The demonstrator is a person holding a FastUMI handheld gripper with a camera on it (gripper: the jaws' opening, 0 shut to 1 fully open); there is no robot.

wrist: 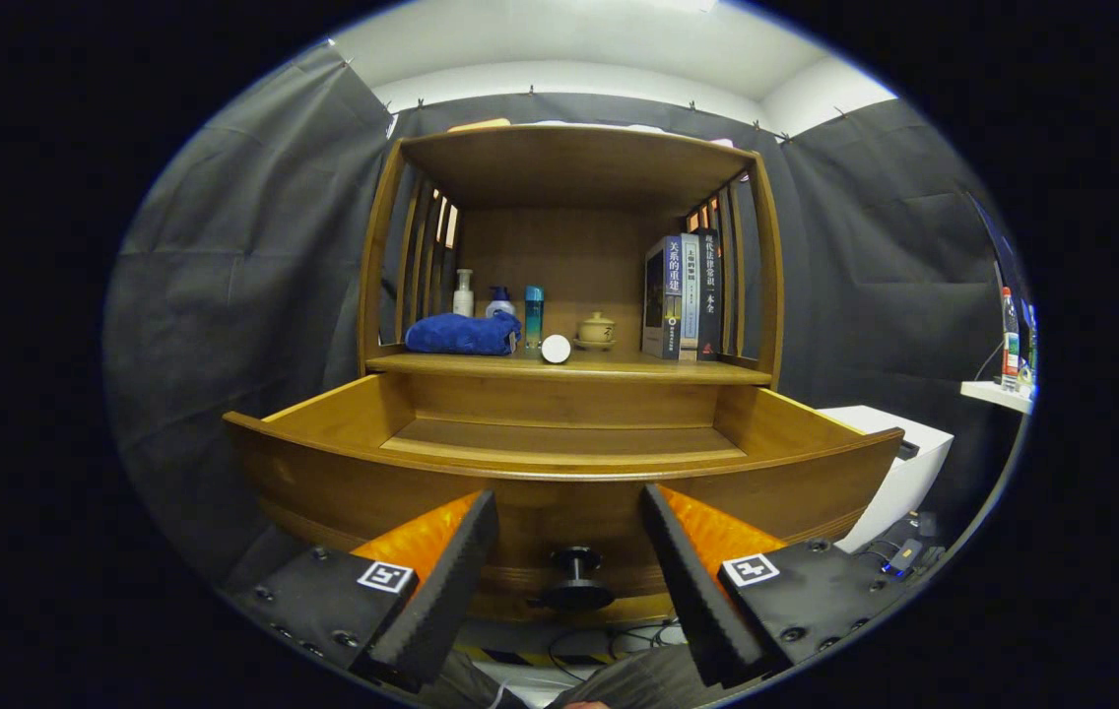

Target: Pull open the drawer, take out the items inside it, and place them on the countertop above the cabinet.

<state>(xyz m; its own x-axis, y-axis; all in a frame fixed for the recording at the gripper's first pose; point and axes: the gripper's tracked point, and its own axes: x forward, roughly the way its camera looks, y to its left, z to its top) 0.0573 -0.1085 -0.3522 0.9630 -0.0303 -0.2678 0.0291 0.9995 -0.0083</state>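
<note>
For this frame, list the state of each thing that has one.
drawer: pulled open, no items visible inside
drawer knob: free, between the tongs' fingers, untouched
tongs: open, holding nothing
blue towel: folded, lying on countertop
lidded cup: lid on, upright
books: standing upright

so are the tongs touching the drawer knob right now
Apart. The gripper view shows the tongs open, with the drawer knob between the two fingers and clear wood of the drawer front on either side of it.

Brown wood drawer (559,492); blue towel (462,334); knob (574,576) seemingly black.
</note>
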